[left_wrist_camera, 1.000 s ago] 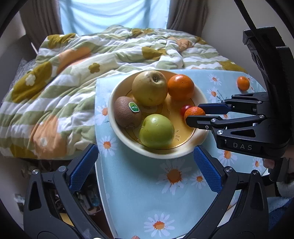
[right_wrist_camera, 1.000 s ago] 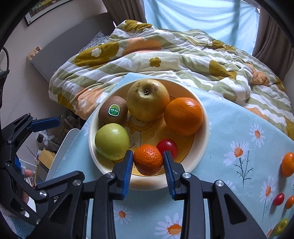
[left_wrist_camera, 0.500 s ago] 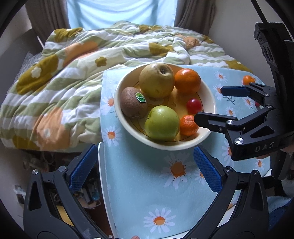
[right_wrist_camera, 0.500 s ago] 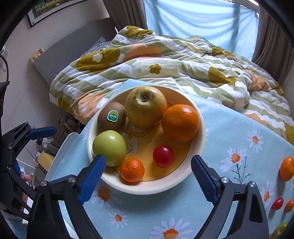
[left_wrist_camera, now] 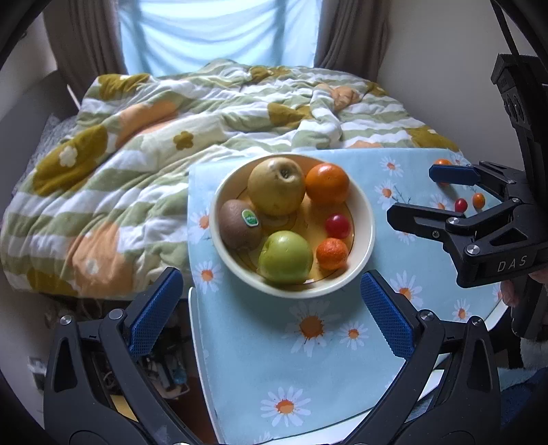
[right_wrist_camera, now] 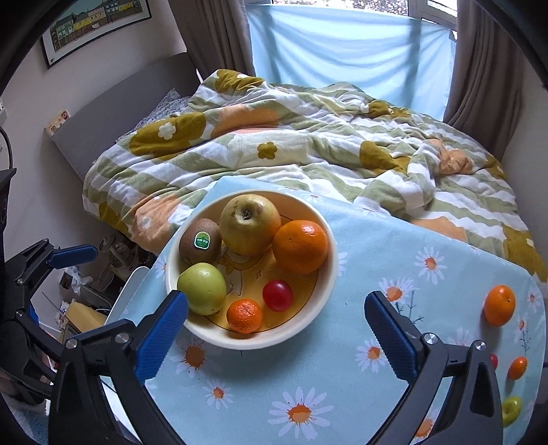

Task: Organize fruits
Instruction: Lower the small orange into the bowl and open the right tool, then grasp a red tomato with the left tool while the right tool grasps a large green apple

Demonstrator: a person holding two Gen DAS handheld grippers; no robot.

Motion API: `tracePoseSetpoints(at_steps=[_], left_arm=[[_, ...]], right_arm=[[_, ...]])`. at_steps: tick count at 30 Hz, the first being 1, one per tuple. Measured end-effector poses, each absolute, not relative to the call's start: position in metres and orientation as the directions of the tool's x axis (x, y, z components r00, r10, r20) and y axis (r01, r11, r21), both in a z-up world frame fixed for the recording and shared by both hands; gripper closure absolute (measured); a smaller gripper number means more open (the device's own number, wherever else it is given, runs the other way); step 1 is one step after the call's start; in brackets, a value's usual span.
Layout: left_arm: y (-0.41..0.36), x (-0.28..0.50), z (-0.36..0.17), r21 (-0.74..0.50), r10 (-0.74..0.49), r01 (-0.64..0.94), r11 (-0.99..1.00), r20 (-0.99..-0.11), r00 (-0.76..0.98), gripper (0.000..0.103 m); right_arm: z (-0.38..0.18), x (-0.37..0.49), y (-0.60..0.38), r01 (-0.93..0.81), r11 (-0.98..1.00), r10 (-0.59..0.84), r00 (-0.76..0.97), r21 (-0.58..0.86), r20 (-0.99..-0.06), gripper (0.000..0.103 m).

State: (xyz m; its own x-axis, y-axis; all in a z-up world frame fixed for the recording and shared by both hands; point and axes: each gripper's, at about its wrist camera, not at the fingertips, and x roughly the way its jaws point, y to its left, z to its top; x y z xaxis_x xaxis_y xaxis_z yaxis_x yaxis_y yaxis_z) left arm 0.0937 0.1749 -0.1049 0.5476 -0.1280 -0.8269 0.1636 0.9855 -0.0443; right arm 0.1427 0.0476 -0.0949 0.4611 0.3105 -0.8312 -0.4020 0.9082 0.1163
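Observation:
A cream bowl point(left_wrist_camera: 366, 239) point(right_wrist_camera: 328, 297) on the daisy tablecloth holds a yellow pear point(right_wrist_camera: 248, 224), an orange point(right_wrist_camera: 299, 246), a kiwi point(right_wrist_camera: 199, 243), a green apple point(right_wrist_camera: 202, 287), a red tomato point(right_wrist_camera: 277, 295) and a small mandarin point(right_wrist_camera: 244, 315) point(left_wrist_camera: 331, 253). My right gripper point(right_wrist_camera: 275, 333) point(left_wrist_camera: 421, 193) is open and empty, drawn back above the bowl's near right side. My left gripper point(left_wrist_camera: 270, 316) is open and empty before the bowl's near rim. Loose on the cloth at right lie a mandarin point(right_wrist_camera: 499, 304), small orange point(right_wrist_camera: 517, 368) and red tomatoes point(left_wrist_camera: 460, 204), and a green one point(right_wrist_camera: 511, 409).
A bed with a flowered striped duvet point(right_wrist_camera: 308, 147) lies behind the table. The table's left edge point(left_wrist_camera: 195, 342) drops to cluttered floor. A framed picture point(right_wrist_camera: 92, 24) hangs on the left wall.
My right gripper opened and let the small mandarin go into the bowl, then pulled back and up. Both cameras have drawn away from the bowl.

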Motion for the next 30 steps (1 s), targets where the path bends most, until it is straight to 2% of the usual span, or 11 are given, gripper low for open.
tracePoseSetpoints(at_steps=[5,15,20,30], left_arm=[[0.155,0.097,-0.082,0.0,-0.14,0.23,0.973,-0.795,0.591,0.0],[0.078,0.113,-0.061,-0.012,-0.228,0.339,0.941,-0.763,0.604,0.0],[0.025,0.129,-0.064,-0.052,-0.277,0.377,0.925,-0.771,0.574,0.0],[-0.092,0.16,-0.091,-0.038,-0.342,0.536,0.843,-0.807,0.481,0.0]], right_arm=[[-0.072,0.135,0.02,-0.31,0.943,0.266,0.498,0.117,-0.825,0.0],[-0.04,0.109,-0.078,-0.09,0.995,0.091,0.564,0.048,-0.821,0.0],[-0.043,0.097,-0.137,-0.007,0.999,0.042,0.549,0.046,-0.835,0.0],[-0.062,0.074,-0.232,0.19,0.981,-0.073,0.554,0.041,-0.829,0.0]])
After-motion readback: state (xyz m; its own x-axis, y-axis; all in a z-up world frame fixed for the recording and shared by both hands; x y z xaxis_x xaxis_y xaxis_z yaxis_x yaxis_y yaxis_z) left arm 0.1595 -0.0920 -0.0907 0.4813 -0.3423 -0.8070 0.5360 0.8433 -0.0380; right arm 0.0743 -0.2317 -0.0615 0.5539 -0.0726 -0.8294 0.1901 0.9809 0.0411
